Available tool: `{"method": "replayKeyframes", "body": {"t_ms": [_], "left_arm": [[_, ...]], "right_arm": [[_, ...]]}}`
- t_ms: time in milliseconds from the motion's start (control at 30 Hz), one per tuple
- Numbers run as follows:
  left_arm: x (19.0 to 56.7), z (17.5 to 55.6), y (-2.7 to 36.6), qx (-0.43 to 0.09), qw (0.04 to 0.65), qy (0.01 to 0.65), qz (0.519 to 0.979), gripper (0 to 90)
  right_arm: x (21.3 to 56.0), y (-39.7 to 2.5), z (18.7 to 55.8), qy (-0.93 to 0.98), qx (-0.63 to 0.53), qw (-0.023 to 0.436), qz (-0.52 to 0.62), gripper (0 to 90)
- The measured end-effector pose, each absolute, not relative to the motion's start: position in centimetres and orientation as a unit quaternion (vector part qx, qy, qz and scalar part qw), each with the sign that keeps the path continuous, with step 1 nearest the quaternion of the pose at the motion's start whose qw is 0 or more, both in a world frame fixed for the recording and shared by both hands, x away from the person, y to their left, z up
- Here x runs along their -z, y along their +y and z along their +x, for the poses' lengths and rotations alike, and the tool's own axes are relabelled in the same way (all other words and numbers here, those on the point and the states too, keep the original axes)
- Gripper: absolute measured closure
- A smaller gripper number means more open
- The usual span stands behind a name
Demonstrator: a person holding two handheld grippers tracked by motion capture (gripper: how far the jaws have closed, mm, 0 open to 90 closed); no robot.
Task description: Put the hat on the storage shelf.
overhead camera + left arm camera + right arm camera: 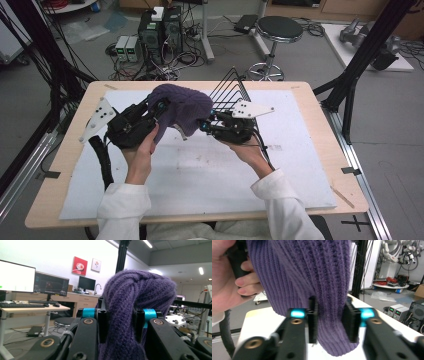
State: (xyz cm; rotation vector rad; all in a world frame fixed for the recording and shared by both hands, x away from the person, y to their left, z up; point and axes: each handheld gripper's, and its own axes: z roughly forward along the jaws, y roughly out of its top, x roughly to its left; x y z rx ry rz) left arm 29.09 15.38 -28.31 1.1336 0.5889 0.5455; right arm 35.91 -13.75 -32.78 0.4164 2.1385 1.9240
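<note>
A purple knit hat [181, 107] hangs above the table [300, 150], bunched between both sets of jaws: the left gripper [159, 107] and right gripper [206, 125] each clamp its fabric. It looks mid-handling; next probably requires spreading or lowering it evenly.

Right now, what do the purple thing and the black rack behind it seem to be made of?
Purple hat: knitted yarn, probably wool or acrylic; matte and fuzzy, with clear ribs. Both grippers, left and right, pinch it.
Black rack: thin bars, probably coated metal wire.
</note>
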Motion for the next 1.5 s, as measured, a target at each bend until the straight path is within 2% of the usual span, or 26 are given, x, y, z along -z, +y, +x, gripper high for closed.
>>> {"method": "replayKeyframes", "body": {"t_ms": [100, 267, 833, 1233, 1500], "left_arm": [[28.4, 29.3, 15.5, -0.25, 0.767, 0.272, 0.524, 74.2], [28.5, 29.8, 15.8, -0.248, 0.763, 0.275, 0.53, 74.2], [28.8, 32.6, 16.3, -0.244, 0.746, 0.263, 0.561, 74.2], [25.2, 35.7, 13.7, -0.23, 0.746, 0.231, 0.58, 74.3], [22.8, 37.7, 11.7, -0.218, 0.757, 0.221, 0.575, 74.4]], "right_arm": [[32.5, -14.2, 35.8, 0.732, -0.655, 0.117, 0.142, 79.5], [32.1, -15.1, 35.9, 0.738, -0.648, 0.12, 0.149, 82.3], [29.7, -18.7, 36.7, 0.725, -0.637, 0.168, 0.201, 83.8], [26.8, -21.1, 37.3, 0.704, -0.635, 0.209, 0.242, 83.4], [23.6, -22.9, 38.2, 0.692, -0.627, 0.248, 0.259, 83.4]]}}
